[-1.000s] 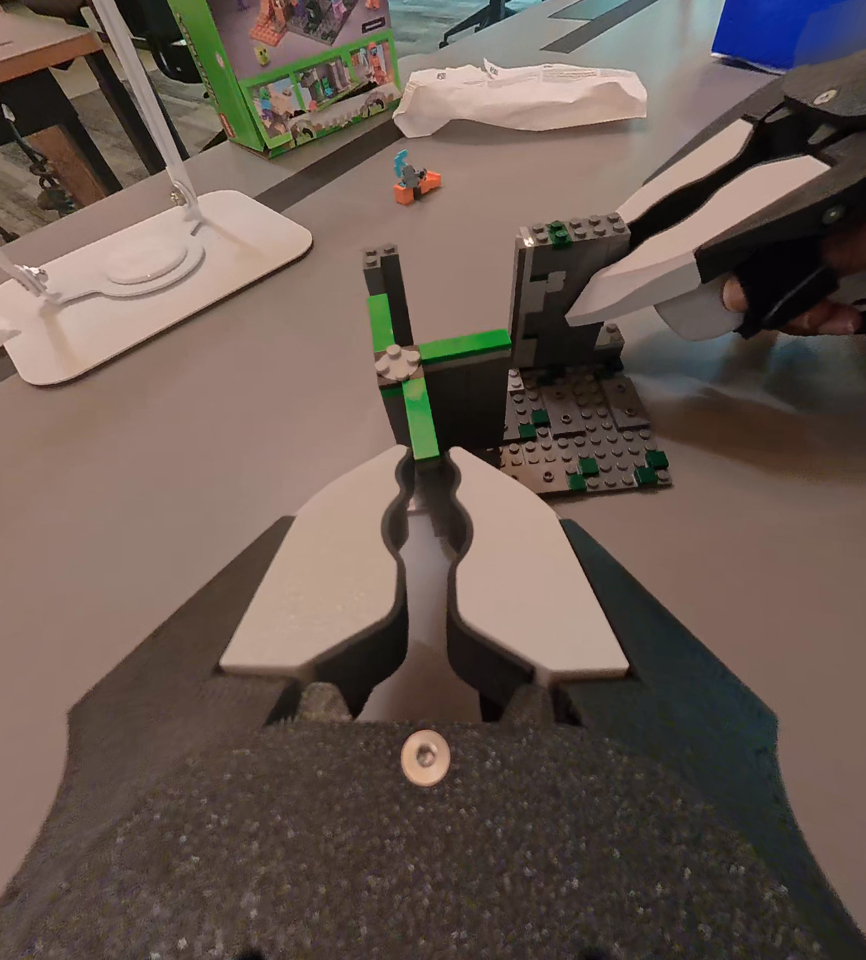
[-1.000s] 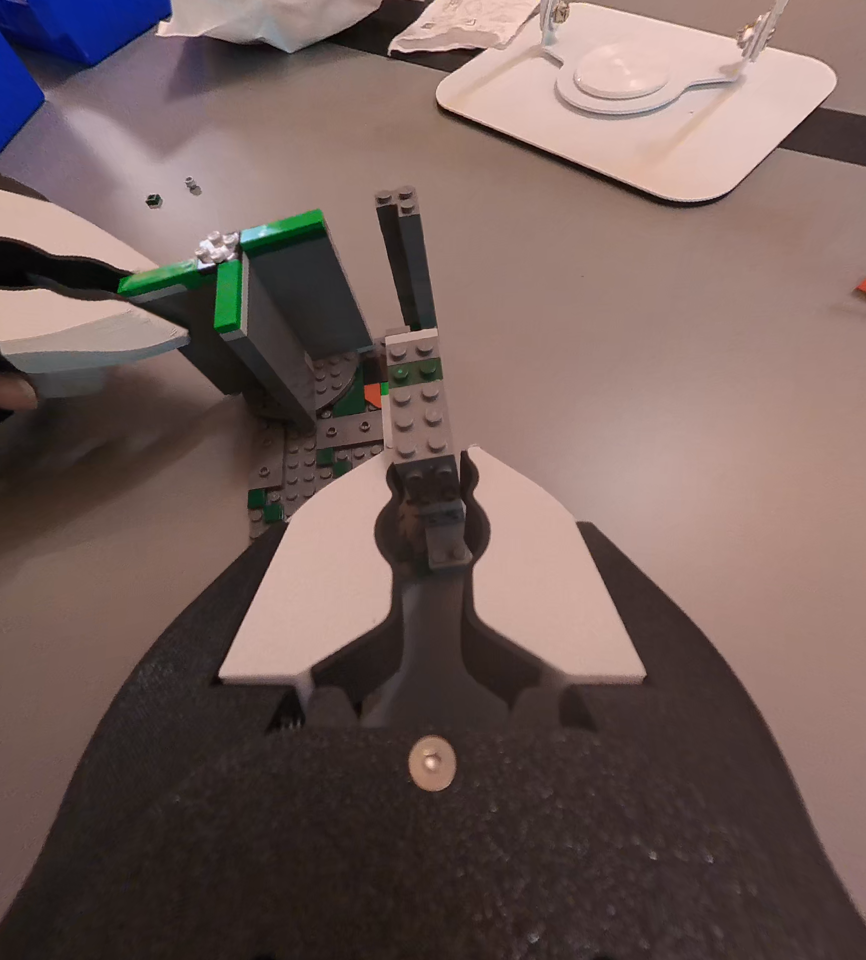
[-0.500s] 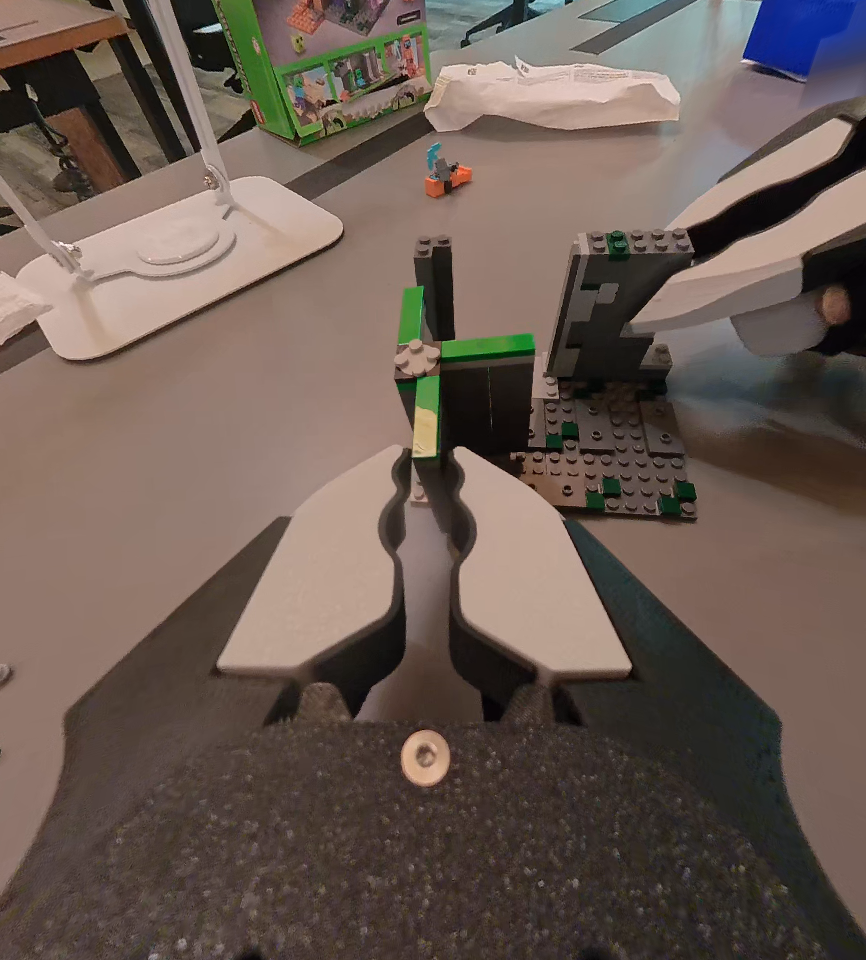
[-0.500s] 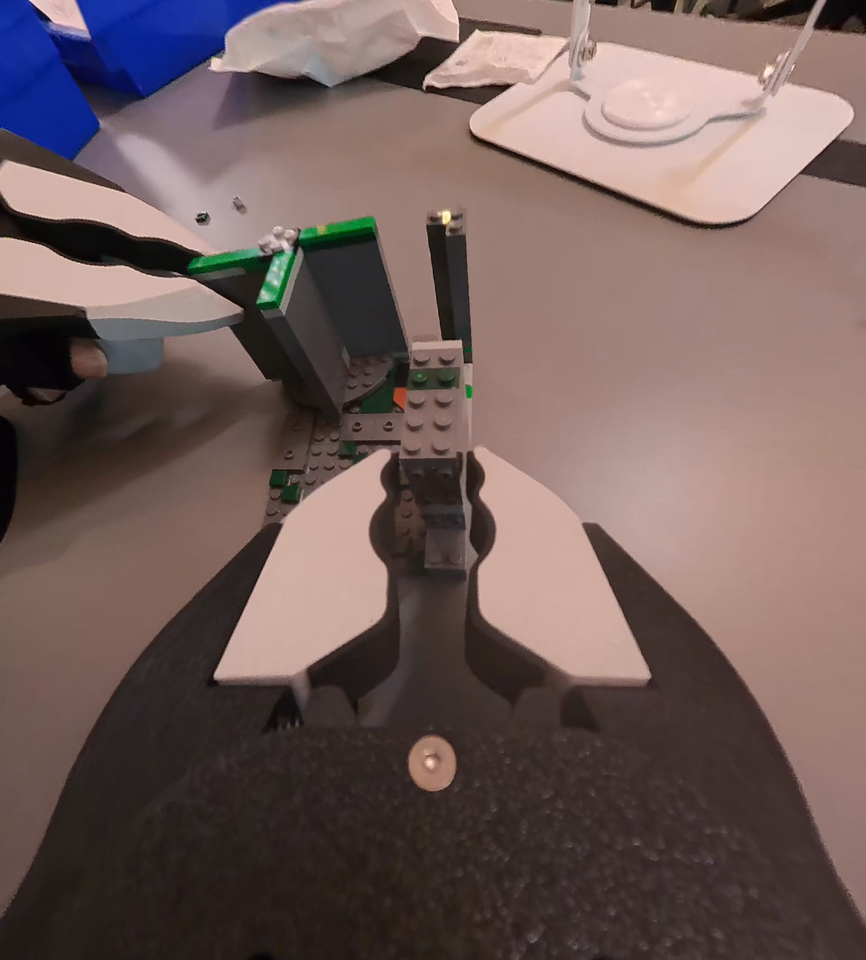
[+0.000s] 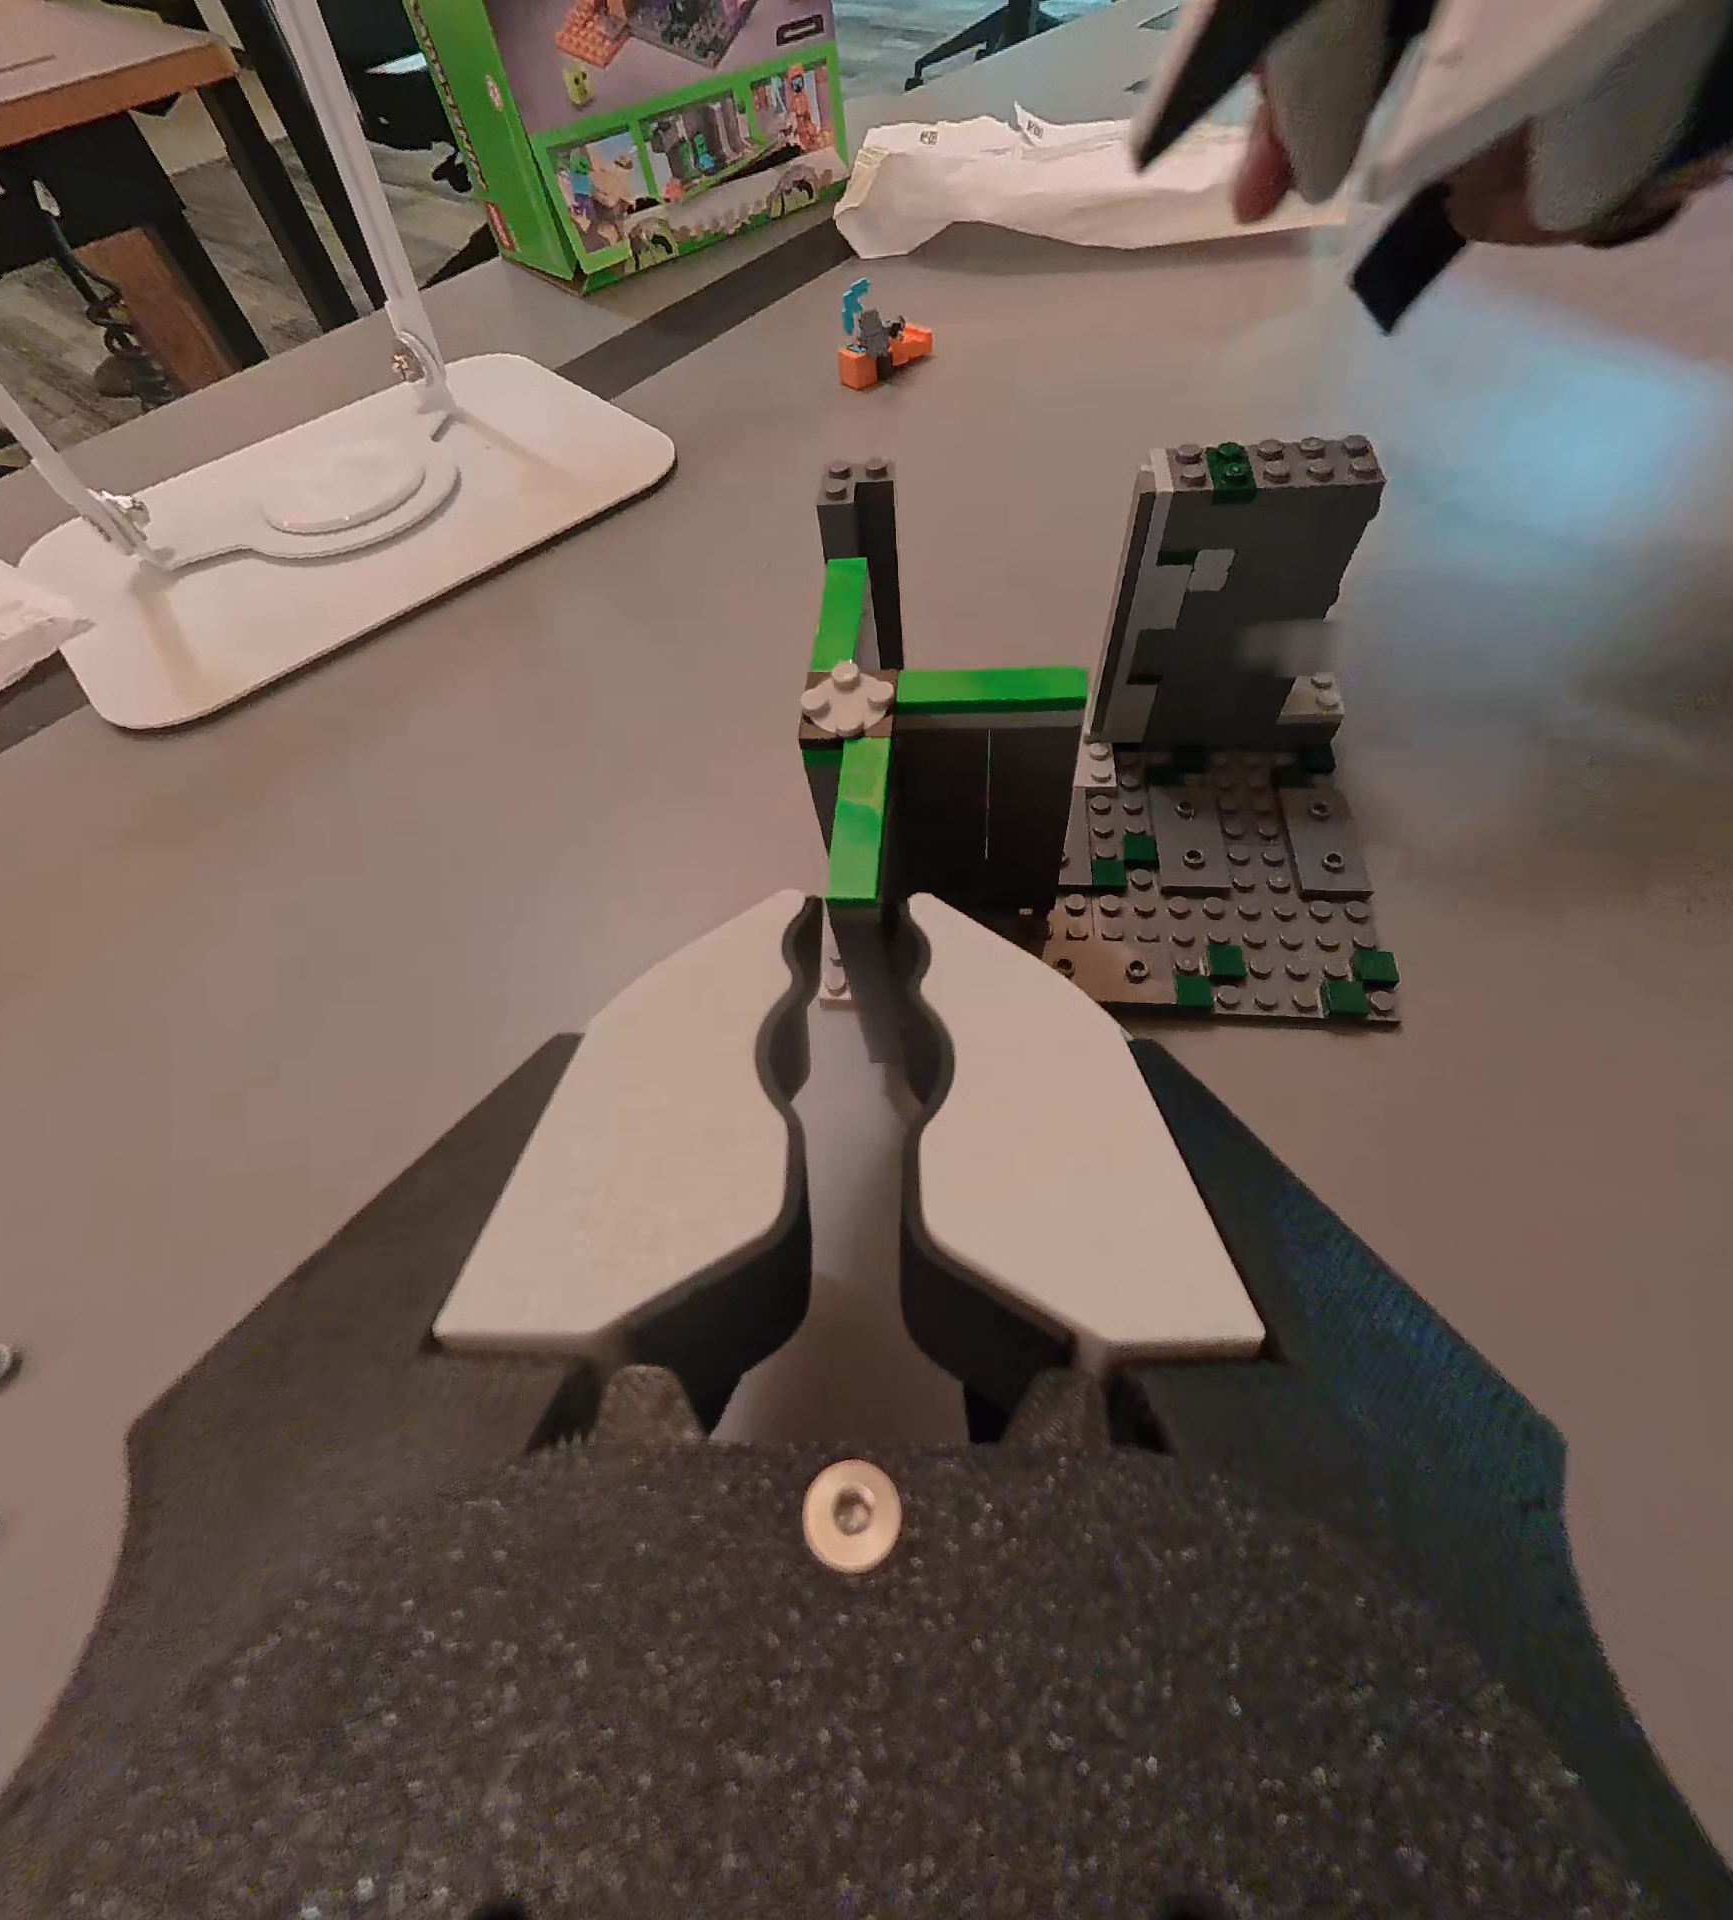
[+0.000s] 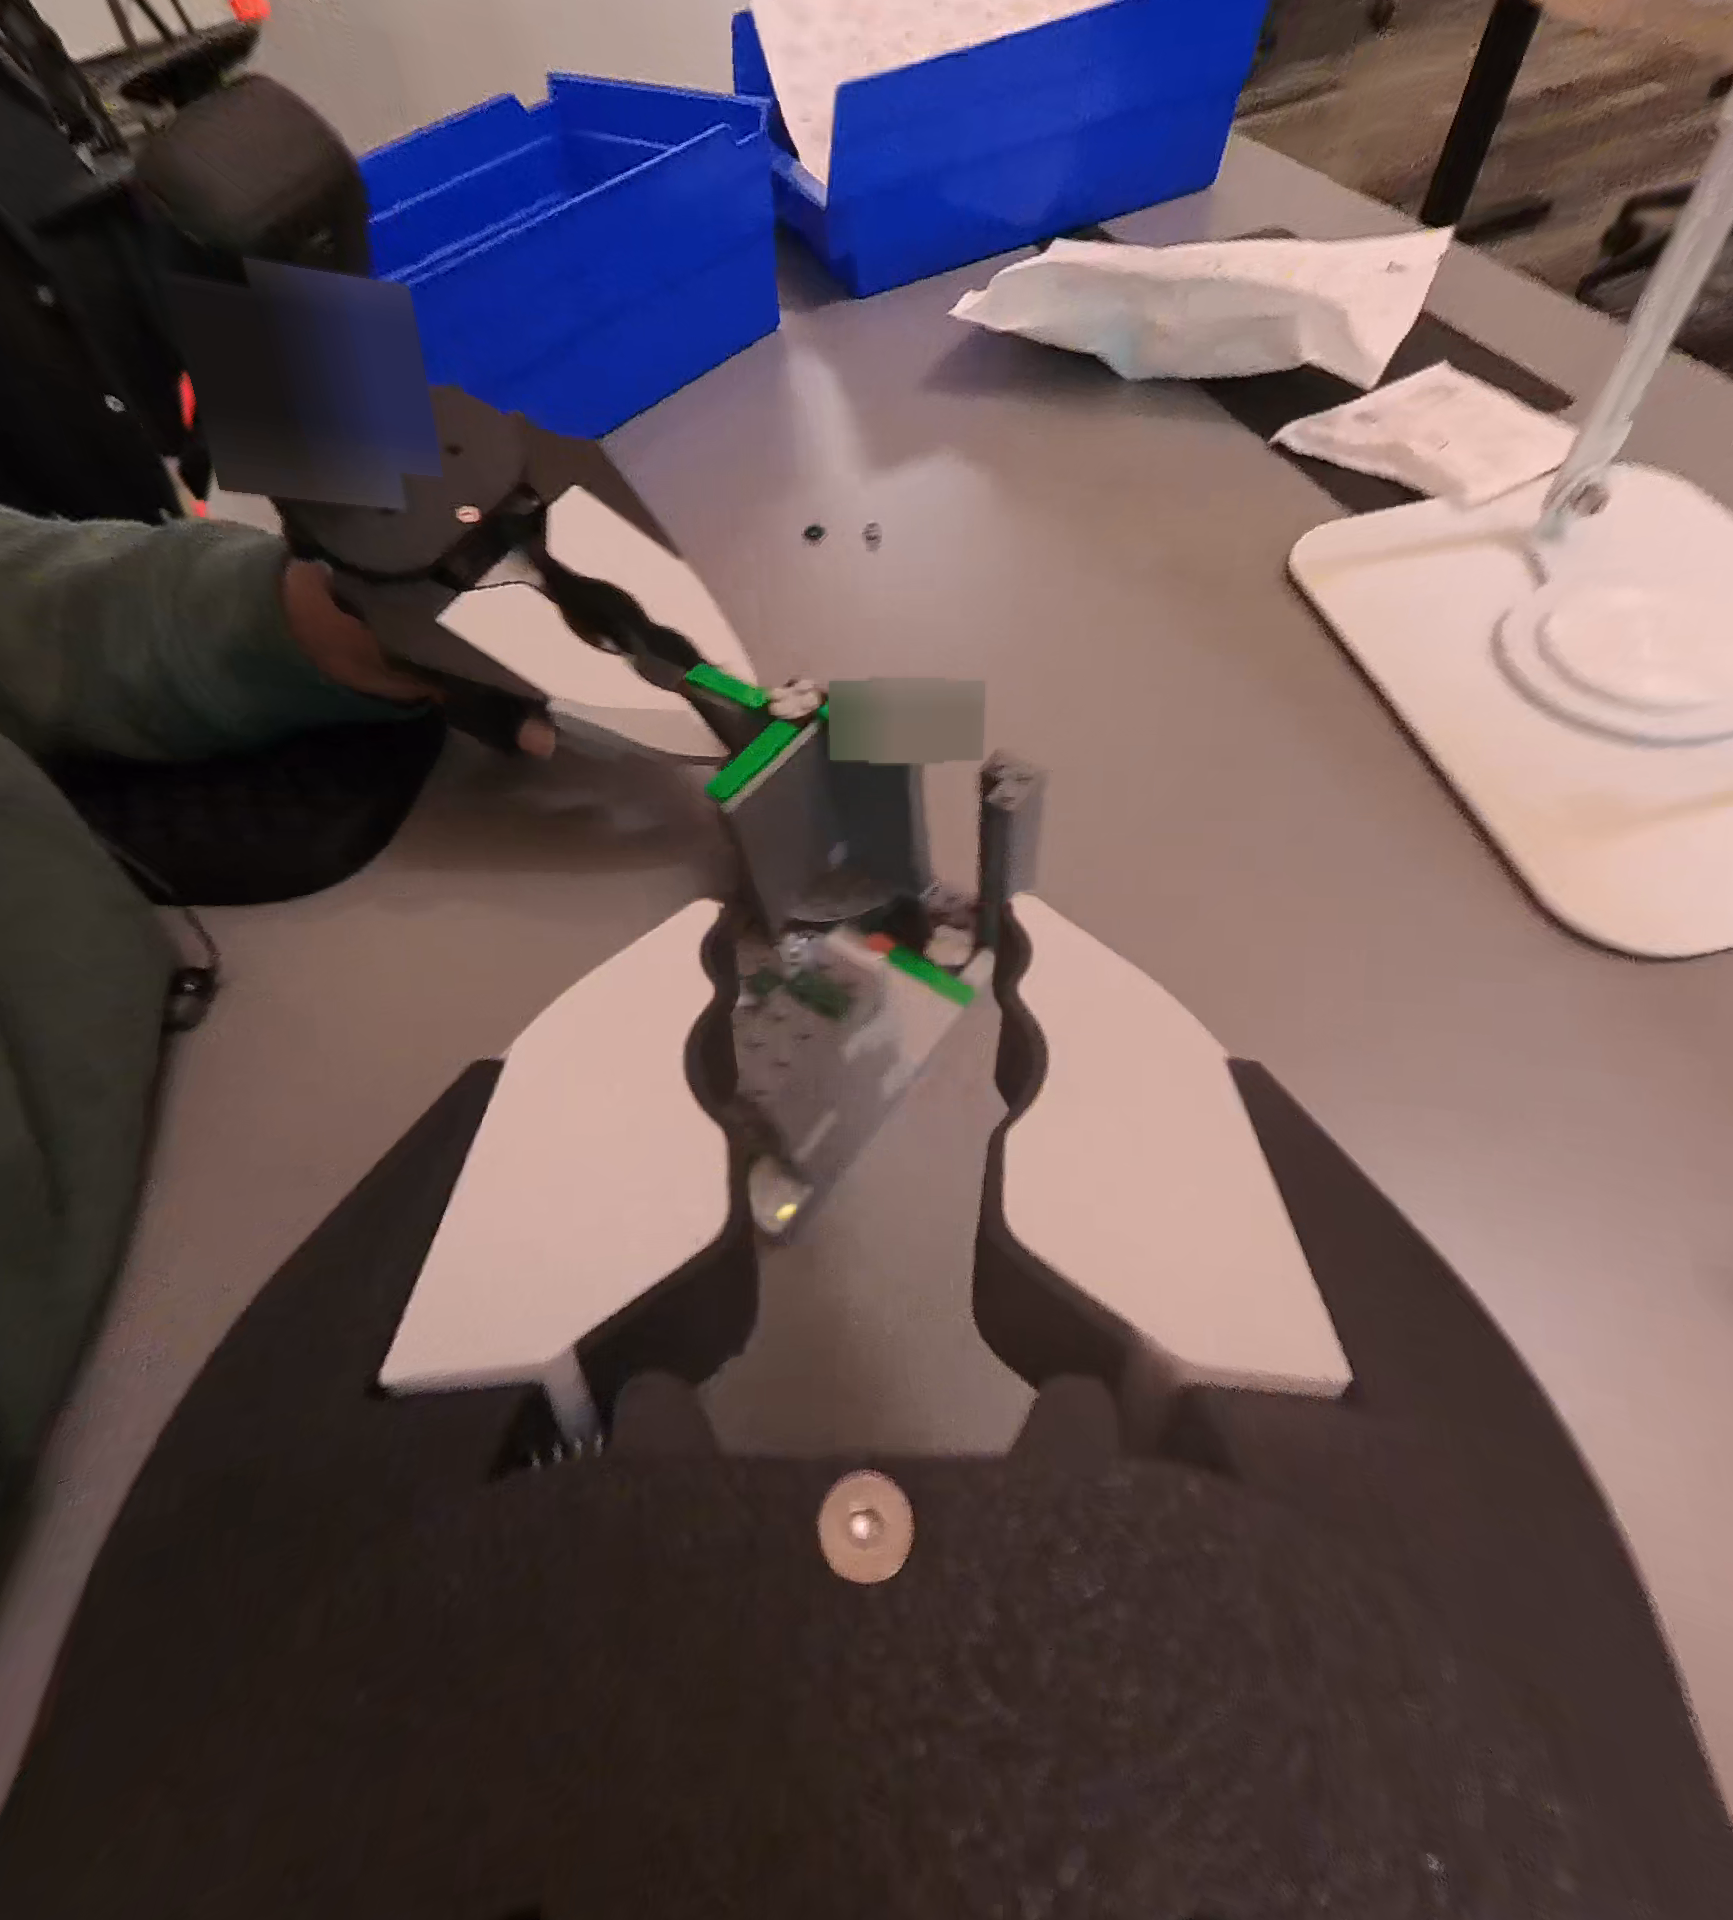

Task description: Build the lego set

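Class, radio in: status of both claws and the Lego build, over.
Left claw shut on the green-topped wall. Right claw open, lifted off the grey studded wall. Build sits on the baseplate. Nothing blocking.

bare table (image 5: pixel 322 935) left of build, grey wall (image 5: pixel 1246 603) blocking right

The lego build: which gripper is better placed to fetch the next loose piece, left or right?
Right, probably. The right gripper is open and empty, clear of the lego build; the left gripper is shut on its green-topped wall, steadying it.
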A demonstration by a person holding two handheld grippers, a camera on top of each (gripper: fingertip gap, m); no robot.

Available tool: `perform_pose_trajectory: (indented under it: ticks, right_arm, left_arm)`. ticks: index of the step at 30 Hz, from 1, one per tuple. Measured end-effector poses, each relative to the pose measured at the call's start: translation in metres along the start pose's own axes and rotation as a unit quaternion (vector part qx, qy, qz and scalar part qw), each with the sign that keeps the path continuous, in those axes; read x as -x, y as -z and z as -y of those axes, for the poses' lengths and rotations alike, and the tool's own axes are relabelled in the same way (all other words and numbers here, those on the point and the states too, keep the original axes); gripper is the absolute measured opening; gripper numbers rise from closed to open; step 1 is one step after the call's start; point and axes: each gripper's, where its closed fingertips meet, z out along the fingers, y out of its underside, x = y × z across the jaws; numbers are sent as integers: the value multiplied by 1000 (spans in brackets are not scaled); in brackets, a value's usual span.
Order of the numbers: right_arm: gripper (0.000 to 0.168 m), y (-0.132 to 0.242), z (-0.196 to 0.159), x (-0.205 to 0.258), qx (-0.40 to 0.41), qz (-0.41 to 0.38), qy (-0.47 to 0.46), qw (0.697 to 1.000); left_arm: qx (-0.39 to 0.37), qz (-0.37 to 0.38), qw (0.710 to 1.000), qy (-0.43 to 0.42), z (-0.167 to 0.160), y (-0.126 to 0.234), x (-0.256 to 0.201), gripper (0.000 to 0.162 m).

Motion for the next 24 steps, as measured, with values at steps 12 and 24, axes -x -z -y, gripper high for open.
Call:
perform_pose_trajectory:
  ticks: [12, 24]
  right_arm:
    - [49, -51, 11, -12, -17, 122, -4, 992]
    - [48, -73, 5, -5, 30, 99, 25, 994]
  left_arm:
    - [8, -4, 1000, -7, -5, -3, -1, 12]
    - [10, -13, 1000, -8, -5, -2, -2, 12]
